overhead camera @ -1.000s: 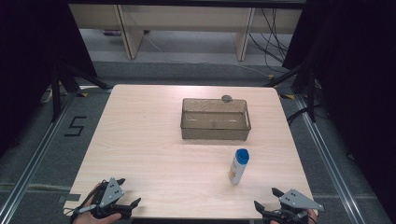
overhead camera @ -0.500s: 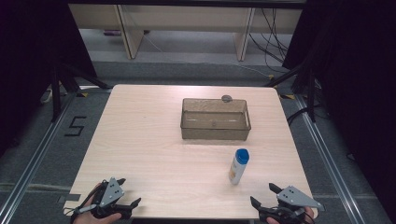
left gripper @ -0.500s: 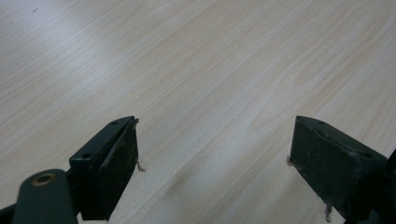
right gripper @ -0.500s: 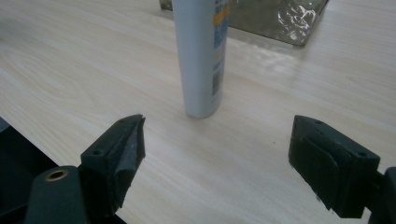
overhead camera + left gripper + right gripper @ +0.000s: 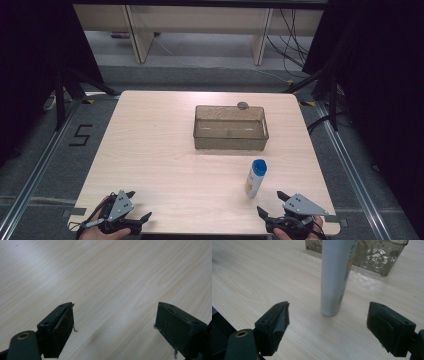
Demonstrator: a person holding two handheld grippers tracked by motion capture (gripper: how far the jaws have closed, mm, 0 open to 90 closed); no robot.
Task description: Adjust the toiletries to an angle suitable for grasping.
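Note:
A white bottle with a blue cap (image 5: 256, 178) stands upright on the wooden table (image 5: 160, 150), near its front right. My right gripper (image 5: 270, 202) is just in front of it, held by a hand at the table's front edge. Its jaws have just been opening and stand wide, with nothing between them. In the right gripper view the bottle (image 5: 335, 277) rises just beyond my right gripper (image 5: 328, 309), apart from both pads. My left gripper (image 5: 139, 205) rests open at the front left; between its jaws (image 5: 115, 312) lies bare tabletop.
A clear rectangular bin (image 5: 230, 127) sits behind the bottle at mid-table, and it shows past the bottle in the right gripper view (image 5: 377, 255). A small dark round thing (image 5: 243, 105) sits at its far rim. Dark floor and metal rails surround the table.
My right gripper has shifted left along the front edge toward the bottle. The left gripper, the bottle and the bin have kept still.

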